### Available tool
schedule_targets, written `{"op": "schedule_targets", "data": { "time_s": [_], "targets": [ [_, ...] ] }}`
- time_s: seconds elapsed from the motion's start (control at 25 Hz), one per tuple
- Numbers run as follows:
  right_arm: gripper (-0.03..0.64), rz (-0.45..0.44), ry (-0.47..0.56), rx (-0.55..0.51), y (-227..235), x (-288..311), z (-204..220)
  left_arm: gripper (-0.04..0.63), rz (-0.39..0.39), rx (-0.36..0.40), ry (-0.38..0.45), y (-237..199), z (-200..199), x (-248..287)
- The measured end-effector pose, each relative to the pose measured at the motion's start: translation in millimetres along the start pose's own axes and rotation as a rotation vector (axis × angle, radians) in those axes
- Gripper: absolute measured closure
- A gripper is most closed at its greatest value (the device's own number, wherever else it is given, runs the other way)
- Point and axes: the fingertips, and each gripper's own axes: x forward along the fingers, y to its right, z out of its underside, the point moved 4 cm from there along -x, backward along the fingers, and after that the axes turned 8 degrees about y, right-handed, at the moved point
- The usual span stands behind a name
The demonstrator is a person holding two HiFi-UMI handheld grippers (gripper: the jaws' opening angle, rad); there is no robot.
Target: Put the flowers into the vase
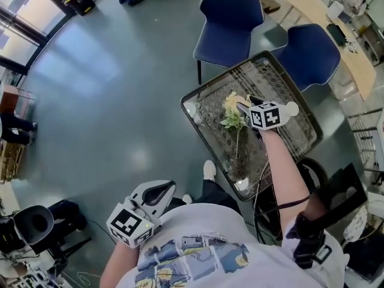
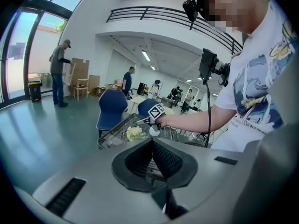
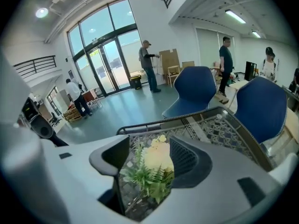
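In the head view the flower (image 1: pixel 234 110) lies flat on the table (image 1: pixel 210 86). Its cream bloom is at the far end, and its stem runs back toward the near edge and toward us, so its long axis points roughly along our line of sight. The right gripper (image 1: pixel 243 109) reaches in from the right at the bloom end, while the left gripper (image 1: pixel 163 189) hangs low beside our body, well apart from the table. The right hand is therefore plainly the nearer of the 2. In the left gripper view the left gripper's jaws are together with nothing between them. Beyond them the flower (image 2: pixel 135 133) shows small on the table, with the right gripper (image 2: pixel 141 121) just beside it. In the right gripper view the jaws stand wide apart, 1 on each side of the flower (image 3: pixel 158 160). The bloom and the green leaves sit in the gap, and the stem trails down toward the camera. The left pad (image 3: pixel 117 154) is clear of the foliage and we see no pad pressing, so we judge it not yet gripped. The bloom looks closer to the right pad, so we judge that closing here would pinch the head and leaves, not the stem. We find no vase in any of the 3 views.
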Motion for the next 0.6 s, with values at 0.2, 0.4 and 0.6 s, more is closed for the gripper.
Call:
{"op": "schedule_targets", "data": {
  "time_s": [0.2,0.4,0.6],
  "targets": [
    [0.368,0.01,-0.163,0.057,51,59,37,0.586,-0.077,-0.026,-0.021,-15,0,8],
    [0.37,0.023,-0.268,0.179,43,87,66,0.586,-0.107,-0.02,-0.014,-49,-15,-21],
    [0.539,-0.026,-0.228,0.133,31,76,53,0.586,-0.113,-0.009,0.007,-63,-21,-20]
  ]
}}
